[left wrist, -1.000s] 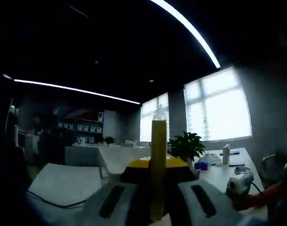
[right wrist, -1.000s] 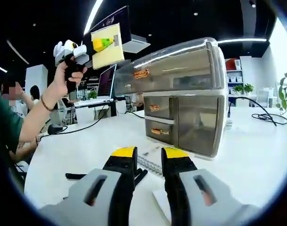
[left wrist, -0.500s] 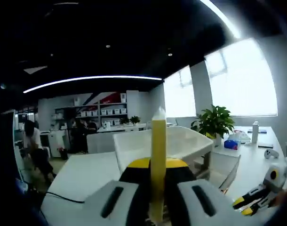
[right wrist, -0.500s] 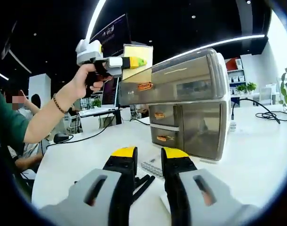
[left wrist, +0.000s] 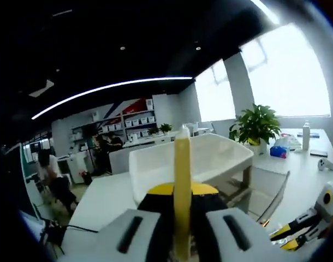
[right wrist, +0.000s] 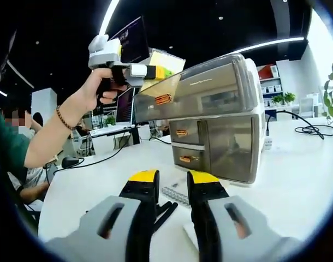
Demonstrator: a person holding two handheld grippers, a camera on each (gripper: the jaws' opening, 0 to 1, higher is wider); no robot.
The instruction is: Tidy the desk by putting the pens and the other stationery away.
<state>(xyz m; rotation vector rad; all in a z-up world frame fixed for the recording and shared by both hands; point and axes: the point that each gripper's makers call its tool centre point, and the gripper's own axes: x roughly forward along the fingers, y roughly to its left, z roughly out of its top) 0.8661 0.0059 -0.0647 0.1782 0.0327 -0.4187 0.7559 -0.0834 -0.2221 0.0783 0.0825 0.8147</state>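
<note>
My left gripper (left wrist: 181, 192) is shut on a yellow sticky-note pad (left wrist: 181, 164), seen edge-on between its jaws. Just beyond the pad lies the white open top tray (left wrist: 210, 164) of the drawer unit. In the right gripper view a hand holds that left gripper (right wrist: 155, 71) high, with the pad (right wrist: 169, 59) over the top of the grey drawer unit (right wrist: 221, 125), whose drawers have orange handles. My right gripper (right wrist: 173, 177) stands low over the white desk, open with a narrow gap and nothing in it. Black pens (right wrist: 165, 210) and a strip of staples (right wrist: 174, 194) lie just ahead of it.
A laptop (right wrist: 124, 103) stands behind the drawer unit, and a black cable (right wrist: 314, 130) runs across the desk at the right. A potted plant (left wrist: 256, 123) and a tissue box (left wrist: 278, 152) stand on a far table. People sit in the background.
The left gripper has carried the yellow pad up and over to the top of the drawer unit, whose white tray now lies close in front. The right gripper has hardly moved.
</note>
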